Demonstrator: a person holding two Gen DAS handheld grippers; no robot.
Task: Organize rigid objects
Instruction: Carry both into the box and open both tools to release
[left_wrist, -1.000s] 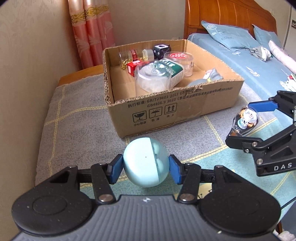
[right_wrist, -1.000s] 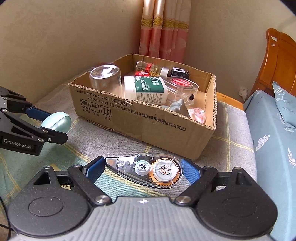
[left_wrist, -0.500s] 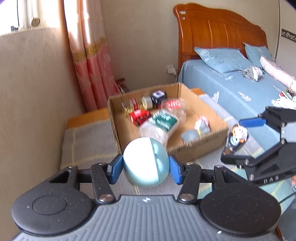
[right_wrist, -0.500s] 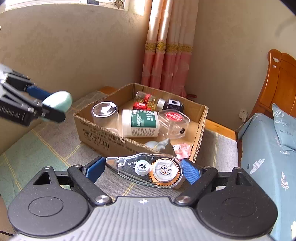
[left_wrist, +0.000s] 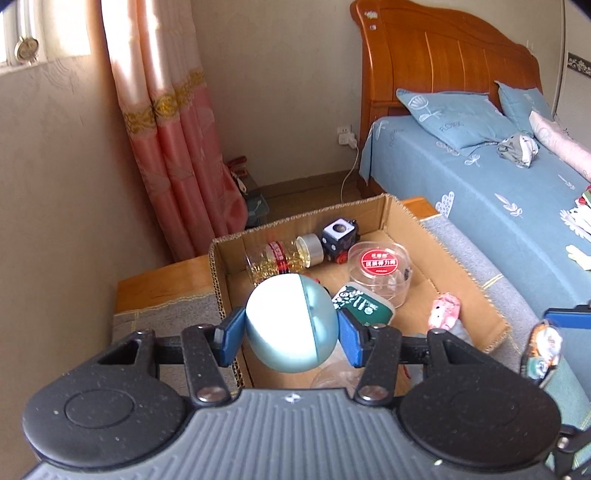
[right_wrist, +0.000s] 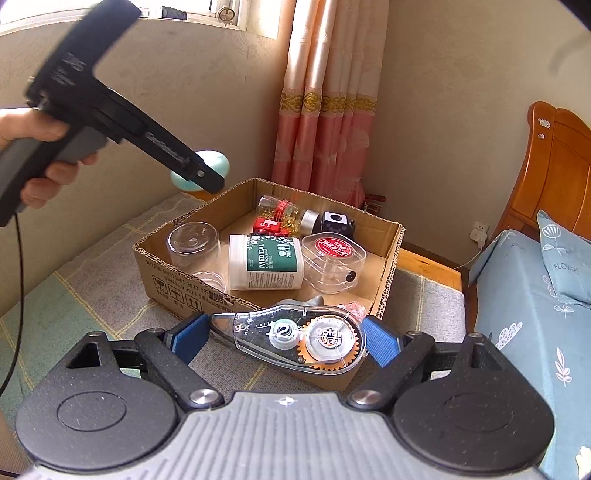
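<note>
left gripper (left_wrist: 291, 334) is clamped on a pale blue ball (left_wrist: 291, 323), its two blue pads pressing the ball from both sides. the ball is in the air over the near left part of the cardboard box (left_wrist: 391, 212); in the right wrist view the ball (right_wrist: 212, 162) shows just behind the tip of the left gripper, above the left corner of the box (right_wrist: 162, 273), and a hand (right_wrist: 40, 162) holds the gripper's handle.

right gripper (right_wrist: 284, 338) is clamped on a clear correction tape dispenser (right_wrist: 295, 339) with an orange gear inside. the dispenser lies across between the blue pads and is in the air over the near wall of the box. in the left wrist view the dispenser (left_wrist: 543, 349) is at the right edge, just beside the box's right corner.

inside the box, a white bottle with a green "medical cotton" label (right_wrist: 266, 262) lies on its side near the middle. a clear round container with a red lid (right_wrist: 334, 260) is just right of it. a clear cup (right_wrist: 194, 243) lies to its left, against the box wall. at the far side are a small jar with golden contents (right_wrist: 279, 210), a small red toy (right_wrist: 269, 227) and a black cube (right_wrist: 334, 221). a small pink object (left_wrist: 445, 314) is near the right wall.

the box stands on a grey blanket with yellow lines (right_wrist: 92, 266). a bed with blue sheets (left_wrist: 480, 177) and a wooden headboard (left_wrist: 443, 66) is to the right, and a pink curtain (left_wrist: 173, 147) hangs behind the box.
</note>
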